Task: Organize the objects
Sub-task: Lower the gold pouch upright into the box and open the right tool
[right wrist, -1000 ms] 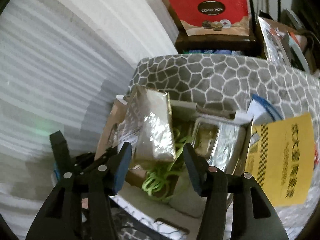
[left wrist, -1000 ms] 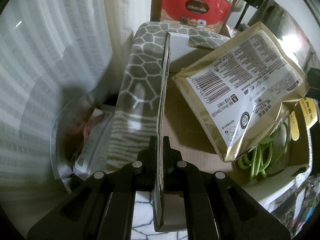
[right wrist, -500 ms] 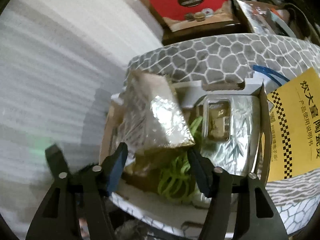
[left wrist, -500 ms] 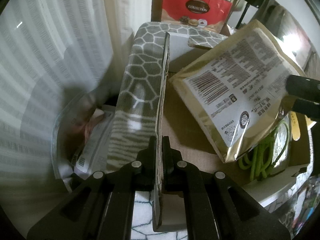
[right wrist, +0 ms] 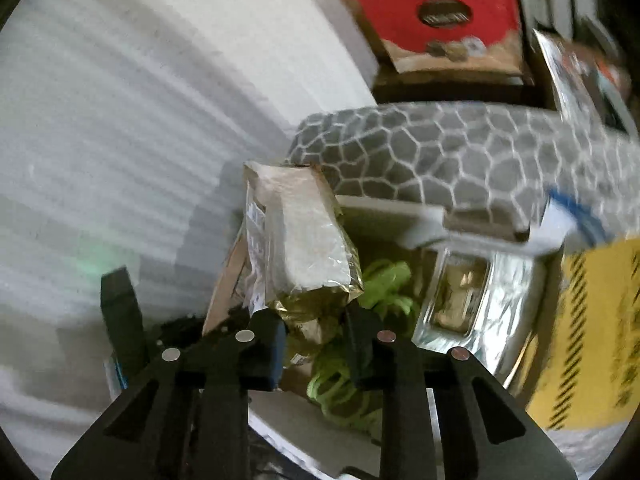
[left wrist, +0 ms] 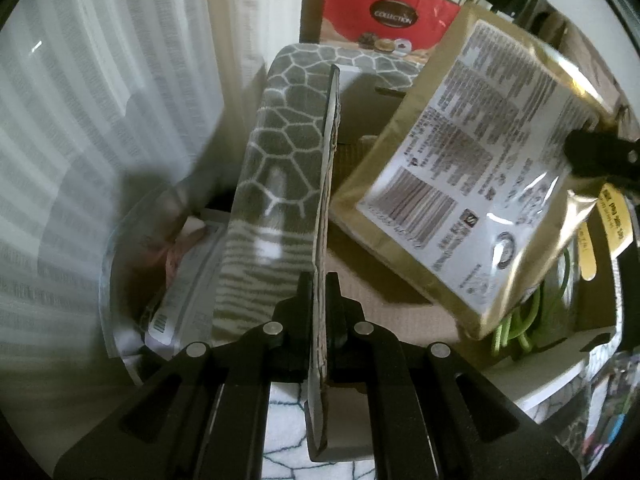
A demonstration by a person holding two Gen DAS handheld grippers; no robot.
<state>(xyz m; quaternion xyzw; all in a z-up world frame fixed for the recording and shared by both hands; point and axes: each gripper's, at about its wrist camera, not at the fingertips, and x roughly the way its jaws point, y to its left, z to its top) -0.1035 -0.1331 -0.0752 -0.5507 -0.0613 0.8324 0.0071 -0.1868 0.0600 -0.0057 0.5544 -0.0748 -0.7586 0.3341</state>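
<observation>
Over the box (right wrist: 400,216), at twelve o'clock from the right gripper (right wrist: 316,336), stands the pouch (right wrist: 304,240); its jaws have just closed onto the lower edge (grip looks secured). Left gripper (left wrist: 320,312) pinches the flap (left wrist: 280,152), so lifting can proceed.

The whole right wrist view is smeared, so the black oval label on the red gift box (right wrist: 442,16) cannot be read. The yellow printed leaflet (right wrist: 592,340) runs off the right edge. The gold foil pouch (left wrist: 476,184) hides most of the green cord (left wrist: 516,328).
</observation>
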